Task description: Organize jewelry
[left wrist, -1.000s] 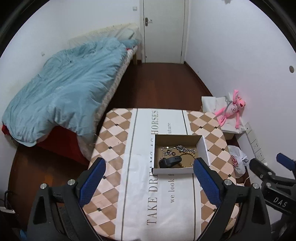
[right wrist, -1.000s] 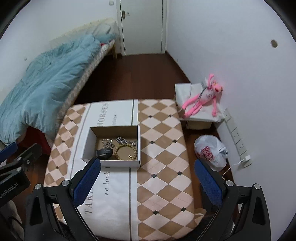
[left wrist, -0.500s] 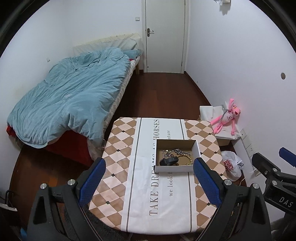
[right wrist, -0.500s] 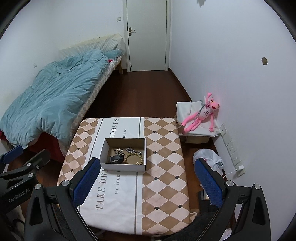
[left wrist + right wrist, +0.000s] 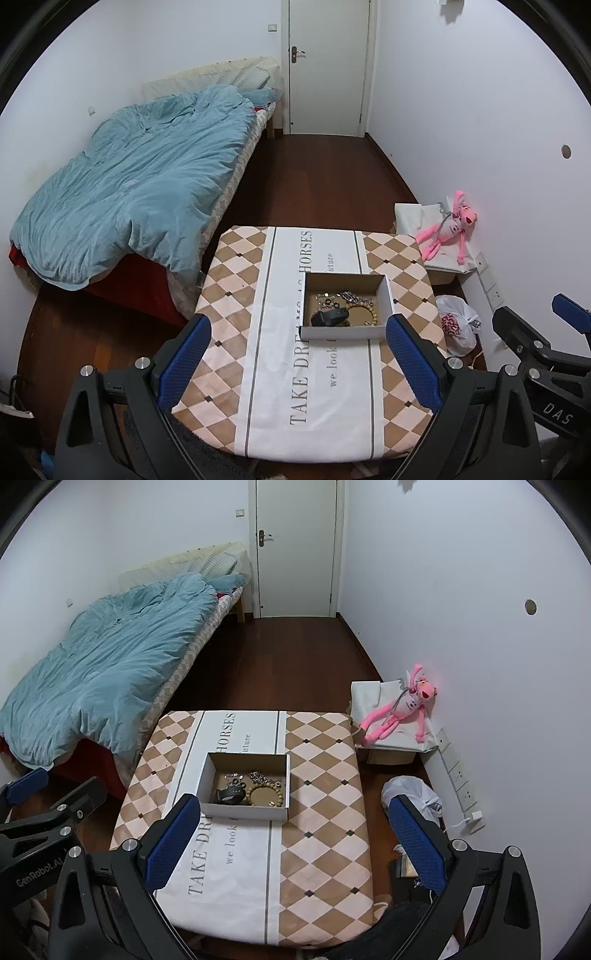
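An open cardboard box sits on a small table with a checkered cloth. Inside lie a beaded bracelet, a black wristband and silver chain pieces. My left gripper is open and empty, held high above the table's near side. My right gripper is open and empty, also high above the table, to the right of the left one.
A bed with a blue duvet stands to the left. A white box with a pink plush toy and a white plastic bag lie right of the table by the wall. A closed door is at the far end.
Both grippers have risen and pulled back from the table, so the box looks smaller and more of the room shows. Both stayed open and empty.
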Tool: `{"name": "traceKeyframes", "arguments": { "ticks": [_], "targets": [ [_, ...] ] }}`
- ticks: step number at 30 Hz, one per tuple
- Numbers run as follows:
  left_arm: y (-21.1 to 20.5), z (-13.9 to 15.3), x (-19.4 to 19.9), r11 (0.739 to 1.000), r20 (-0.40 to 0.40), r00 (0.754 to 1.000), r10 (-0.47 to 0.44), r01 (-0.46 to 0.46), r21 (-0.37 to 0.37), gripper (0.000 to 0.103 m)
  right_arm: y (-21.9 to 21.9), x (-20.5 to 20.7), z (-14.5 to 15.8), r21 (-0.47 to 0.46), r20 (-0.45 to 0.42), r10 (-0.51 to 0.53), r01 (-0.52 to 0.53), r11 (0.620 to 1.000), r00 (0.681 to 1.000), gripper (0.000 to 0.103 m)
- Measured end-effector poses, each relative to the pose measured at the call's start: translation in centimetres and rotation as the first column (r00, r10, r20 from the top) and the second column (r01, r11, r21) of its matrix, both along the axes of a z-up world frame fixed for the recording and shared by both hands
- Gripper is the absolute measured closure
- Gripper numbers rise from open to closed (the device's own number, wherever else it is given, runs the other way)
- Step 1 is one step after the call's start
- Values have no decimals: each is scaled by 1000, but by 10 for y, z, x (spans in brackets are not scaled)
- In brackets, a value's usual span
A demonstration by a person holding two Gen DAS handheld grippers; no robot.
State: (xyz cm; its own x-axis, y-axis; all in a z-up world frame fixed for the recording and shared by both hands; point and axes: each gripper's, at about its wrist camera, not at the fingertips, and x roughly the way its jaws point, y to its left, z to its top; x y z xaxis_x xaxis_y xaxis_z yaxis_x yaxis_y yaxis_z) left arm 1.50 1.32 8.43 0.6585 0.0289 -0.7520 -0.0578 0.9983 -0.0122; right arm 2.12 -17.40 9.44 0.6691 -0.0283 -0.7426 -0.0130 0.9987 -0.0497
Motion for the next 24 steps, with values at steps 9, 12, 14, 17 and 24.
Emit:
{"name": "traceKeyframes", "arguments": {
  "ticks": [9, 12, 14, 17, 24],
  "targets": [
    [0, -12, 27, 1000, -44, 999, 16, -15, 17, 7, -1, 35, -20, -17, -48, -19, 18, 1000, 999, 0],
    [-2, -21, 34, 1000, -61, 998, 9, -8, 22, 6, -2, 45, -31, -28, -70, -26, 24, 999, 997, 0],
    [-4, -28, 40, 1000, -73, 997, 8, -6, 30, 6, -2, 52, -39, -31, -87, -28, 25, 999, 996, 0],
    [-6, -35, 45, 1000, -88, 996, 3, 0, 25, 6, -4, 58, -47, -42, -103, -34, 30, 999, 994, 0],
    [-7, -44, 52, 1000, -112, 994, -3, 6, 20, 6, -9, 66, -57, -42, -129, -46, 41, 998, 991, 0]
  ]
}}
